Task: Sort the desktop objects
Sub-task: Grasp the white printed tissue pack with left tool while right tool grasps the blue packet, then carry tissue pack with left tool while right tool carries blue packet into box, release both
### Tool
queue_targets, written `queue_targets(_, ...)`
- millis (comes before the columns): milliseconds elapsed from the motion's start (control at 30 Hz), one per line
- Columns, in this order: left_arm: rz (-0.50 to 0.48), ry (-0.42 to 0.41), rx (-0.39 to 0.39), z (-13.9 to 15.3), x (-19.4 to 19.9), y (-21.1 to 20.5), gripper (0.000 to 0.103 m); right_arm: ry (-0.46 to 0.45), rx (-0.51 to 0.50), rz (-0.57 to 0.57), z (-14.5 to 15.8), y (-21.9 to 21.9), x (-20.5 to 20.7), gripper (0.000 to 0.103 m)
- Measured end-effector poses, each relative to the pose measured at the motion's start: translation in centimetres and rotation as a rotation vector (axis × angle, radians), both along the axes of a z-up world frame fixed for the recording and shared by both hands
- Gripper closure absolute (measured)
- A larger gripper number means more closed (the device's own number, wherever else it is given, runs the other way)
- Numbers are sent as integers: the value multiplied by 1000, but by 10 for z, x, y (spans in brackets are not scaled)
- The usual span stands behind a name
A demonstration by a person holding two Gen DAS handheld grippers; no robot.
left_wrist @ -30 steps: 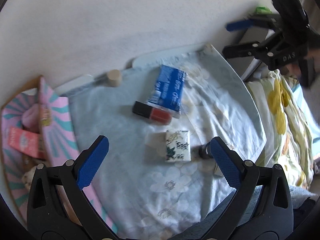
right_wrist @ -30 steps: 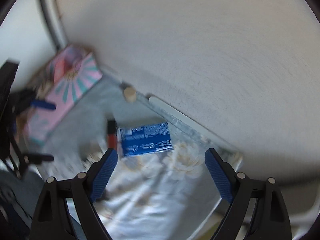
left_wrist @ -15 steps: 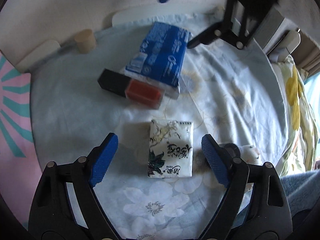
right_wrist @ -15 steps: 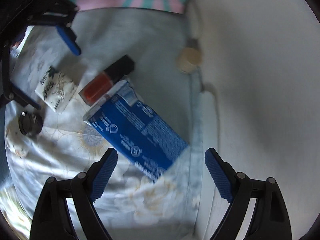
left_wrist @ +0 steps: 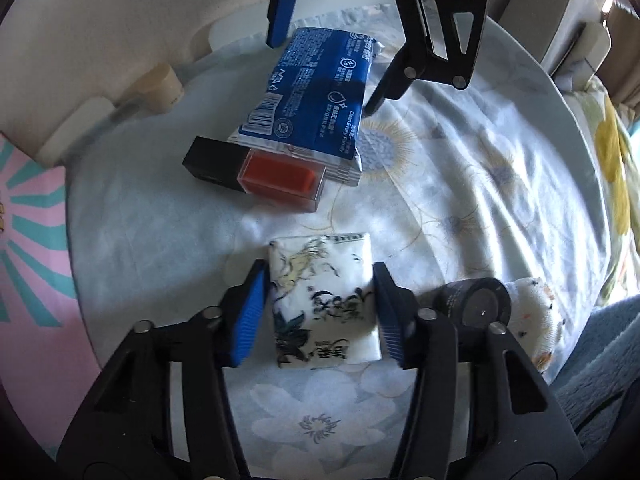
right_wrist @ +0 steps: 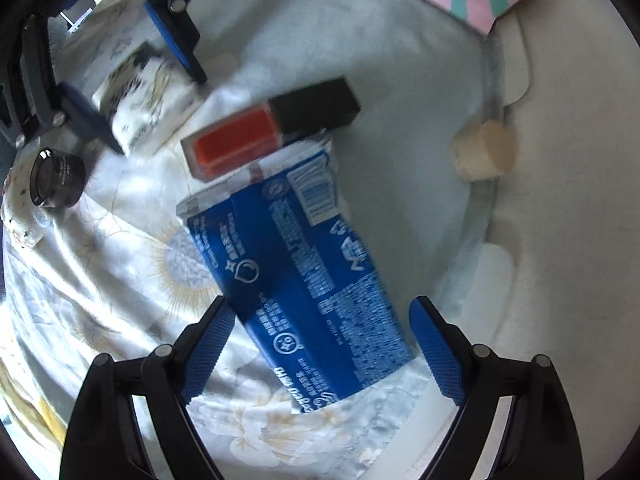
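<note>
The blue wipes pack (left_wrist: 316,92) covers part of the red-and-black lipstick box (left_wrist: 256,172). The pink striped box (left_wrist: 28,248) is cut off at the frame's left edge. In the right wrist view the white tissue packet (right_wrist: 148,104) is blurred, its print unreadable.

Cool daylight from one side; soft shadows; fisheye-bent dark edges; slight motion blur.

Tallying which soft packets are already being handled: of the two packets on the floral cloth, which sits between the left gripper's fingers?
The small white tissue packet with black ink-style print, framed by the left gripper. The larger blue packet lies farther off, under the right gripper.
</note>
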State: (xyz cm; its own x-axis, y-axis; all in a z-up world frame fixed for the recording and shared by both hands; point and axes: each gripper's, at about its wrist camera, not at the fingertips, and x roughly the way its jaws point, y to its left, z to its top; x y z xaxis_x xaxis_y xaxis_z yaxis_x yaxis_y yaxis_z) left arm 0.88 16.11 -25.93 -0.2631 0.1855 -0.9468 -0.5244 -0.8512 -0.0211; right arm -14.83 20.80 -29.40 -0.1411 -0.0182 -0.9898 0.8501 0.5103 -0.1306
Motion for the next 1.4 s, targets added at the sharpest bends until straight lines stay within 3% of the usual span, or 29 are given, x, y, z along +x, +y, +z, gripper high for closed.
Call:
queue_targets(67,6,0,3,1,1,-1,59,-40,13,-44,2,-3,-5,28)
queue_targets(200,24,-21,5,3,1,-4,60,-53,14,-78,5,-3,-6,33)
queue_targets(600,93,-25,35,46,5,-30,60,-81,-64,-330,46,-2,-2,35)
queue_targets(667,104,-30,15,52,4,-36,60,-94,-67,-417,58,-2,-3,35)
queue_targets(833,107,-2,68,84,5,-55,60,-98,-68,-642,90,-4,-4,35)
queue_targets(967,113,31,103,109,5,-59,60,-194,-118,-894,124,-2,-12,35)
queue_targets(1067,119,41,149,125,-4,-75,60,-226,-163,-1014,129,10,-2,35)
queue_targets(1167,127,77,151,143,-4,-87,60,-188,-201,-1011,151,-6,6,35)
queue_targets(1300,160,121,143,164,-2,-109,60,-234,-247,-1039,173,-20,6,35)
queue_targets(1400,190,136,181,176,1,-133,60,-216,-270,-1012,186,-34,5,35)
